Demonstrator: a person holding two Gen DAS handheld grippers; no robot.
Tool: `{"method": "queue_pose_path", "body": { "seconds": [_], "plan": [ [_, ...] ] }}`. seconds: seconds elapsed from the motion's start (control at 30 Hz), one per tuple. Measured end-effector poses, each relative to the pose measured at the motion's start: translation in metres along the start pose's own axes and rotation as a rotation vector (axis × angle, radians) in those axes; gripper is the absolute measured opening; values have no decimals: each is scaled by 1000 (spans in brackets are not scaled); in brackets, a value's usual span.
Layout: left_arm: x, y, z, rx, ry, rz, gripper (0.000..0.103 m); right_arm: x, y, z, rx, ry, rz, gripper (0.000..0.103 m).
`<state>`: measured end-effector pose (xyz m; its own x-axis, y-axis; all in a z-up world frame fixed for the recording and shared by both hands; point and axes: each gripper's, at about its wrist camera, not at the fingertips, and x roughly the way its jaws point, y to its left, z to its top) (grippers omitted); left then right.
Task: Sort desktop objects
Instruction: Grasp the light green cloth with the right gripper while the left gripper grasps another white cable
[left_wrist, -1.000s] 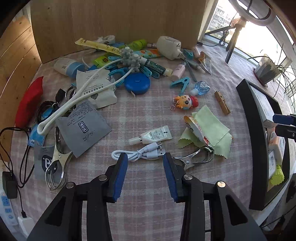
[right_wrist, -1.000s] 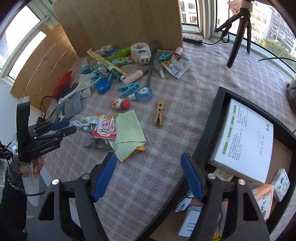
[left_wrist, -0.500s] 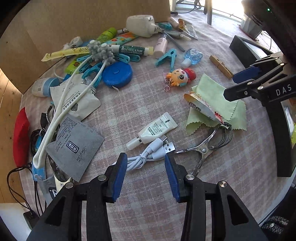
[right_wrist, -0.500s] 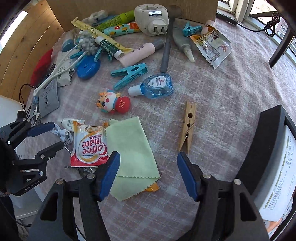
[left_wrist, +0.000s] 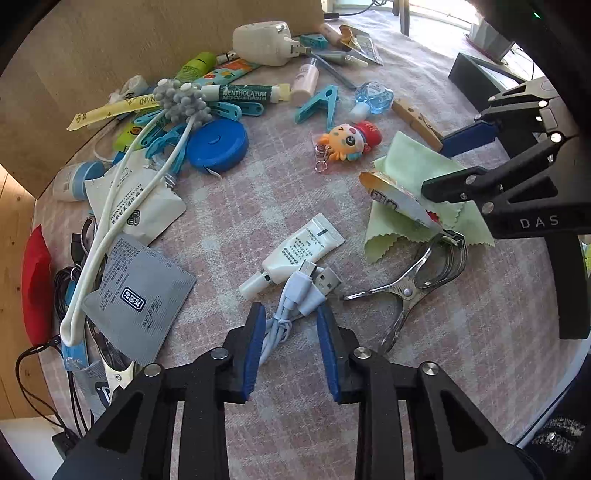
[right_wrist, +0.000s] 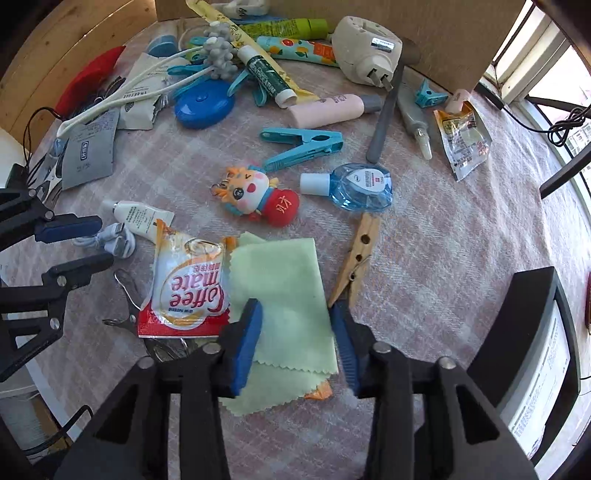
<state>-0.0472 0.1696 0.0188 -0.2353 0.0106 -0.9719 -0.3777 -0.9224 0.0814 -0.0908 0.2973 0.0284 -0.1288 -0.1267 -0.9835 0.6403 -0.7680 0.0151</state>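
Note:
My left gripper (left_wrist: 291, 325) is open, its blue pads on either side of a coiled white USB cable (left_wrist: 295, 295) on the checked tablecloth. A small white tube (left_wrist: 295, 251) lies just beyond the cable. My right gripper (right_wrist: 297, 325) is open low over a light green cloth (right_wrist: 284, 288), one pad on each side of it. A Coffee mate sachet (right_wrist: 188, 284) lies left of the cloth, a wooden clothespin (right_wrist: 356, 258) right of it. The right gripper shows in the left wrist view (left_wrist: 454, 158), and the left gripper in the right wrist view (right_wrist: 85, 243).
A metal clamp (left_wrist: 410, 288) lies right of the cable. A doll keychain (right_wrist: 258, 195), blue bottle (right_wrist: 354, 186), teal clip (right_wrist: 303, 146), blue tape measure (left_wrist: 218, 146), tubes and packets crowd the far side. A black tray (right_wrist: 532, 306) with boxes stands at right.
Both grippers have come down and forward. The left now straddles the USB cable; the right swung from the tray to the green cloth, and its jaws have narrowed.

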Motion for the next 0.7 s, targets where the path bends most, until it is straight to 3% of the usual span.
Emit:
{"method": "queue_pose_path", "body": {
  "seconds": [0.03,0.1,0.5,0.7],
  "plan": [
    [0,4,0,-14,0,5,17,-1,0,0,7,-3,4,8],
    [-1,15,-2,-53,3,6,11,-1,-5,1,40,-14,23,5],
    [-14,43,-25,-250,-34,-89,9,-26,-50,-4,222,-90,162,4],
    [-26,45,-29,-289,-61,-109,9,-53,-74,-16,285,-156,238,4]
  ]
}}
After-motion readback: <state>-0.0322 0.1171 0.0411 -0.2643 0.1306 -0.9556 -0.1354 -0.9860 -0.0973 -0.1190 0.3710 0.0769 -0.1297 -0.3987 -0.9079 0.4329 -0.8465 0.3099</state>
